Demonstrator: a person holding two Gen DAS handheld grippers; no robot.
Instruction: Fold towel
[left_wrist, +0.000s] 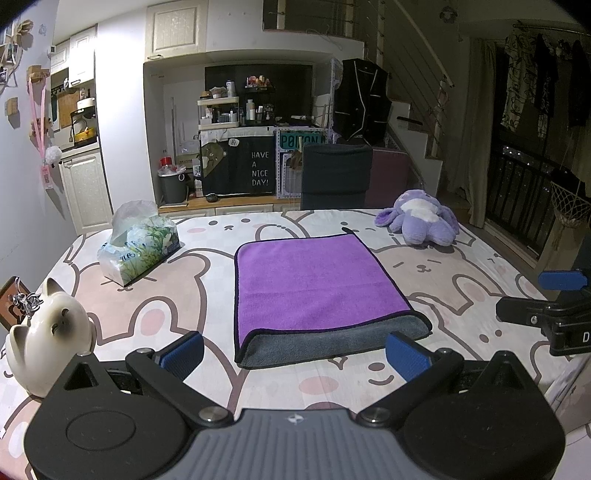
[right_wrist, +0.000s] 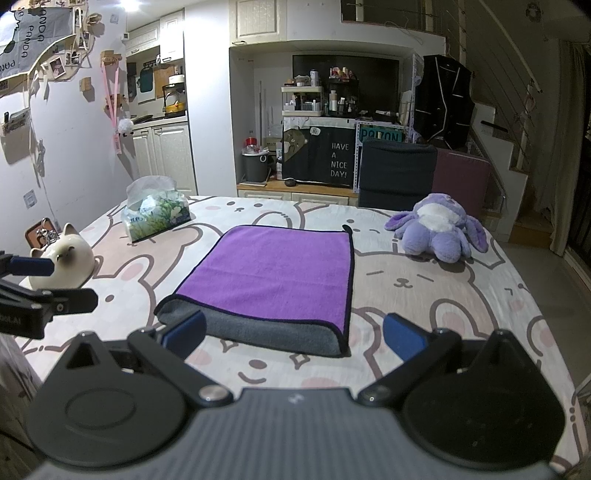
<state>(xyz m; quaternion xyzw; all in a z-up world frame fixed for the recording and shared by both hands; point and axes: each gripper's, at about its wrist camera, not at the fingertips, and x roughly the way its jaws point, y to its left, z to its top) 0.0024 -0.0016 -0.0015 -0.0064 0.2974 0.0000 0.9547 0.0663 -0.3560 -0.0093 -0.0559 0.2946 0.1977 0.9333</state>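
Observation:
A purple towel with a grey underside and dark trim lies folded over on the table, its grey lower layer sticking out at the near edge. It also shows in the right wrist view. My left gripper is open and empty, just short of the towel's near edge. My right gripper is open and empty, at the towel's near edge; its left fingertip overlaps the grey corner. Each gripper shows at the side of the other's view, the right one and the left one.
The table wears a cartoon rabbit cloth. A tissue pack stands at the far left, a white ceramic cat at the near left, a purple plush toy at the far right. A dark chair stands behind the table.

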